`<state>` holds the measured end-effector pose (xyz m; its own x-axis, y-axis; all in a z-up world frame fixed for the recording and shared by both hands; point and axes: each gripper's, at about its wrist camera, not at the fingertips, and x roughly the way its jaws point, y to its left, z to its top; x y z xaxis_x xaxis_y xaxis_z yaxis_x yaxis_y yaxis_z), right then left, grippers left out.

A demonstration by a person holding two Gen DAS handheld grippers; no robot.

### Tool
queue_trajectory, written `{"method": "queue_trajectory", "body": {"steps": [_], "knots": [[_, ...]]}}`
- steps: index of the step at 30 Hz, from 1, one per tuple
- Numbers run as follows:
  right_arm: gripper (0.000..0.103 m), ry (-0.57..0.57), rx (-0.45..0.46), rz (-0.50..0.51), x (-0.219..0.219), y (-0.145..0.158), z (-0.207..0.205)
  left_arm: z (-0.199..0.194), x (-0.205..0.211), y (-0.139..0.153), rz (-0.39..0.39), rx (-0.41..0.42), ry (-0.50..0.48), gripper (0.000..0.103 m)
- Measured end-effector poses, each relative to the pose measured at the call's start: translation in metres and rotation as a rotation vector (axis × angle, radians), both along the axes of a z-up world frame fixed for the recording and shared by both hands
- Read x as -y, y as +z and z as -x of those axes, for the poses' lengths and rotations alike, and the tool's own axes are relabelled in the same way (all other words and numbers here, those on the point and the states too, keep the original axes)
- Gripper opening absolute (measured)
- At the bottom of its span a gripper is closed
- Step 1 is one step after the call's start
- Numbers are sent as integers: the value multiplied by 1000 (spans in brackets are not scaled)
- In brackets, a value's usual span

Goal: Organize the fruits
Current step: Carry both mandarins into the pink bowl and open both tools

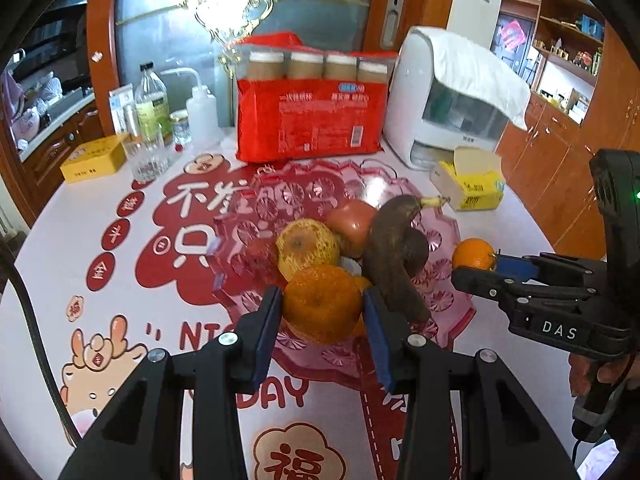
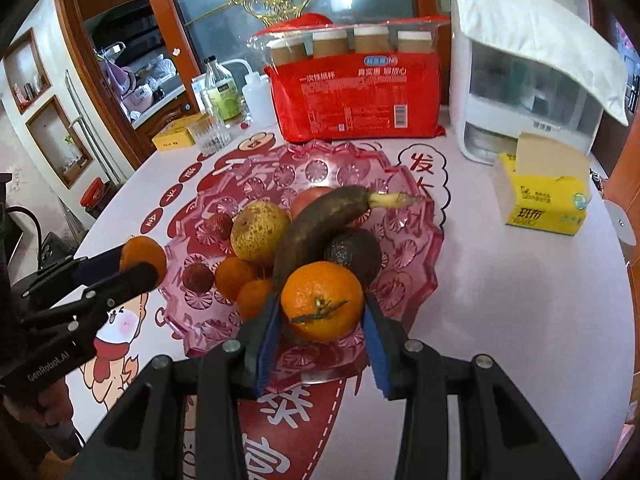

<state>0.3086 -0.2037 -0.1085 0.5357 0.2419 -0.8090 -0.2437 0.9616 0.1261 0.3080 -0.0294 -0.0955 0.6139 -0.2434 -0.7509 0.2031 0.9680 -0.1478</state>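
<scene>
A pink glass fruit bowl (image 1: 448, 300) (image 2: 416, 216) sits mid-table. It holds a brown banana (image 1: 394, 248) (image 2: 320, 224), a yellow pear (image 1: 306, 246) (image 2: 258, 232), a red apple (image 1: 354, 222), a dark avocado (image 2: 354, 250), lychees (image 2: 198, 276) and small oranges (image 2: 234, 276). My left gripper (image 1: 322, 306) (image 2: 132, 262) is shut on an orange (image 1: 322, 304) (image 2: 142, 254) at the bowl's left rim. My right gripper (image 2: 320, 312) (image 1: 478, 266) is shut on another orange (image 2: 322, 300) (image 1: 472, 254) at the bowl's near right rim.
Behind the bowl stand a red paper-cup pack (image 1: 312, 120) (image 2: 356, 92), a white appliance (image 1: 444, 120) (image 2: 520, 80), a yellow tissue box (image 1: 472, 188) (image 2: 540, 204), bottles (image 1: 150, 100), a glass (image 1: 146, 158) and a yellow box (image 1: 94, 158).
</scene>
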Motion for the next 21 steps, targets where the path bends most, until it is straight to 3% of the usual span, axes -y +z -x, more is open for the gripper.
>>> {"method": "queue_trajectory", "body": {"steps": [9, 12, 16, 21], "knots": [[40, 10, -13, 4, 1, -5, -10, -11, 7, -12, 24, -48, -21, 40], [45, 4, -8, -5, 4, -4, -11, -10, 8, -12, 31, -56, -16, 41], [49, 8, 8, -3, 6, 1, -10, -7, 6, -5, 39, -36, -10, 54], [50, -10, 22, -18, 14, 9, -5, 3, 5, 4, 33, -25, 4, 56]]}}
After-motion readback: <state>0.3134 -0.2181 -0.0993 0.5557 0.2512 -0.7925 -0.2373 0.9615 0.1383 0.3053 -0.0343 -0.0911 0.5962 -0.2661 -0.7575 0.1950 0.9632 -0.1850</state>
